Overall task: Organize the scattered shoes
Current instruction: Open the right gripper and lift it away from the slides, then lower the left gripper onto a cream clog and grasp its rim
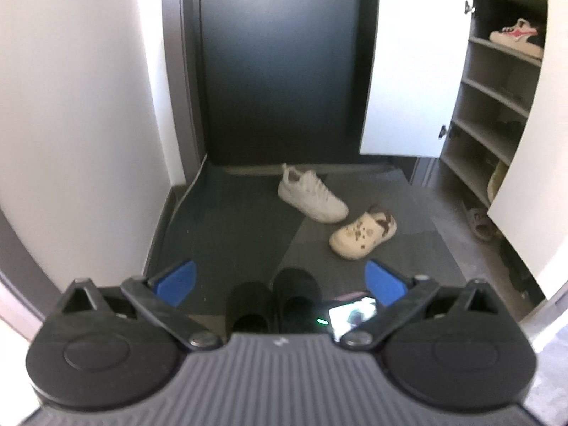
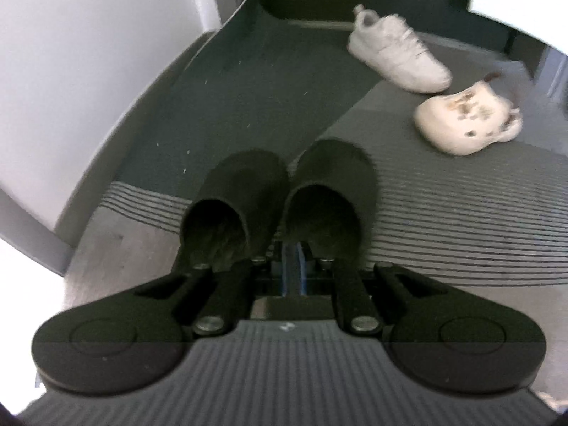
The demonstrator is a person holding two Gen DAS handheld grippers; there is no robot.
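Note:
Two black slippers (image 2: 284, 195) sit side by side, toes pointing away. My right gripper (image 2: 291, 259) is shut between their heels, pinching their inner edges together. They also show in the left wrist view (image 1: 277, 301), below my left gripper (image 1: 280, 280), which is open and empty with blue pads (image 1: 177, 280) wide apart. A white sneaker (image 1: 310, 193) and a cream clog (image 1: 362, 236) with brown charms lie on the dark mat further off; both also show in the right wrist view, the sneaker (image 2: 397, 53) and the clog (image 2: 468, 120).
A shoe cabinet (image 1: 497, 106) stands at right with its white door (image 1: 415, 64) open; a pink and white sneaker (image 1: 518, 37) and other shoes sit on its shelves. A grey sandal (image 1: 479, 223) lies at its foot. A dark door (image 1: 277, 64) closes the back.

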